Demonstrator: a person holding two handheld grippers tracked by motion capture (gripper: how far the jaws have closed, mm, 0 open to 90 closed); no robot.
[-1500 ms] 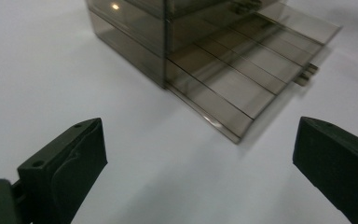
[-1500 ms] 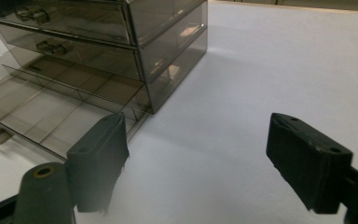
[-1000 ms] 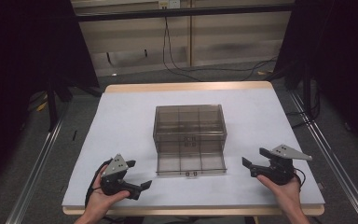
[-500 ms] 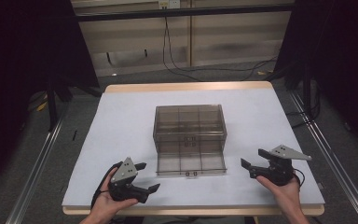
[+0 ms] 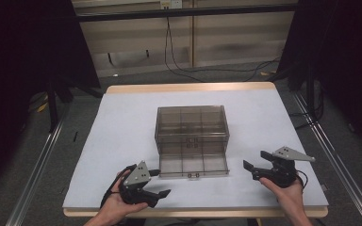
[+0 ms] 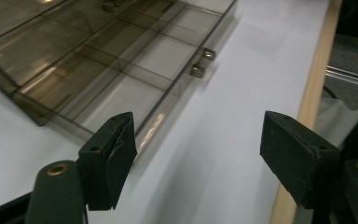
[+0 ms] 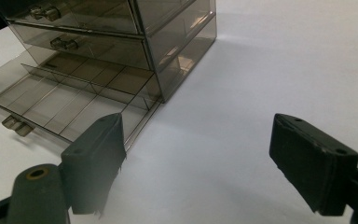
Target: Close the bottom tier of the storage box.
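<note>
Work in hand: a smoked clear drawer cabinet (image 5: 192, 129) stands mid-table on the white table (image 5: 122, 122), its bottom drawer (image 5: 193, 165) pulled out toward the person; my guess is that the drawer is about to be pushed shut or handled by its knobs.

Where the drawer lies: its front edge sits between the two hands, and its two small knobs (image 5: 193, 175) sit at the middle of that edge (seen close in the left gripper view at (image 6: 202, 63)).

Drawer's long axis: the front runs side to side across the table, while the drawer slides toward and away from the person, so any push has to go straight away from the person.

Left gripper (image 5: 158, 184): just beside the drawer's near left corner, jaws pointing to the right along the front edge; they have just been closing and stand partly apart with nothing between them, only bare table.

Right gripper (image 5: 255, 162): off the drawer's right corner with a gap of table between, jaws spread wide and empty, pointing left toward the cabinet.

Nearer hand: the left, I'd say (the corner sits right by its left jaw in the left gripper view).

What the move turns on: the knobs lie to the right of the left claw and slightly farther up the table, so it must travel along the front edge to reach them.
</note>
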